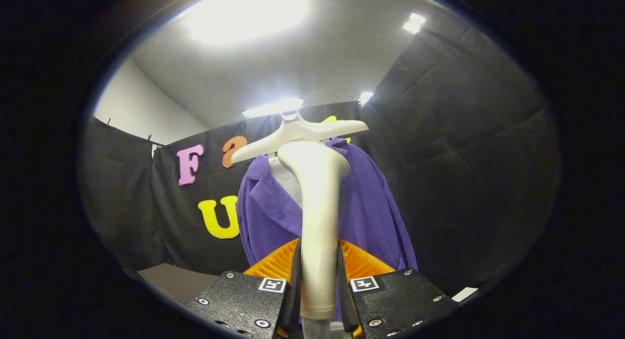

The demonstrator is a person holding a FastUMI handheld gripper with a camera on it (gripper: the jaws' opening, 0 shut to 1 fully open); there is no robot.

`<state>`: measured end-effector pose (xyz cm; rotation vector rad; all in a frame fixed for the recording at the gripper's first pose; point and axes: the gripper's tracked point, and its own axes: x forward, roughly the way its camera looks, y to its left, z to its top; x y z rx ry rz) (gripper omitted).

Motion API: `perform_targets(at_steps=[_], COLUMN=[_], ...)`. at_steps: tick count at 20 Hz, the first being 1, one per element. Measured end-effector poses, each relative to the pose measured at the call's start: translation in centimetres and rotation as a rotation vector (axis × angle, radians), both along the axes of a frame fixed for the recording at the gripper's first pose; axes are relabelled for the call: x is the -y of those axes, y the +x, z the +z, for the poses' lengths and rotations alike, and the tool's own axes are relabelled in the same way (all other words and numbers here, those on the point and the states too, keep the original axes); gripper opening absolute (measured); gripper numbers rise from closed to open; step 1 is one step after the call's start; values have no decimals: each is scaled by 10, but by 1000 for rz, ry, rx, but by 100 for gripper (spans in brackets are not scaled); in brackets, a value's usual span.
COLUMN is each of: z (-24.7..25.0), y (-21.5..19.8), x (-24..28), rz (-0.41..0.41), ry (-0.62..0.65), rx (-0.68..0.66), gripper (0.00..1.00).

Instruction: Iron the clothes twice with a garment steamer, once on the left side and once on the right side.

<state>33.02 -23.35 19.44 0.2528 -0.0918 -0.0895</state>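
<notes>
A purple ribbed garment (376, 212) hangs on a white hanger (298, 131) just beyond the fingers. My gripper (318, 275) is shut on the cream handle of the garment steamer (318, 207), which stands upright between the fingers. The steamer's head (315, 160) points up toward the garment's collar, a little left of the garment's middle. Whether the head touches the cloth I cannot tell.
Black cloth walls close the booth behind and to the right of the garment. A grey box-like surface (178, 280) lies low to the left of the fingers. Bright ceiling lights (249, 11) shine overhead.
</notes>
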Motion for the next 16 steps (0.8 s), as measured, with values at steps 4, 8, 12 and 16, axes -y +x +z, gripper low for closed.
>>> perform_targets(at_steps=[4,8,12,16], z=[8,-6,-36,-60], y=[30,57,63,61], x=[22,36,40,44], rz=[-66,-128,-145,-149], ry=[68,53,14,4], rx=[56,31,-31,-79], gripper=[33,33,33,33])
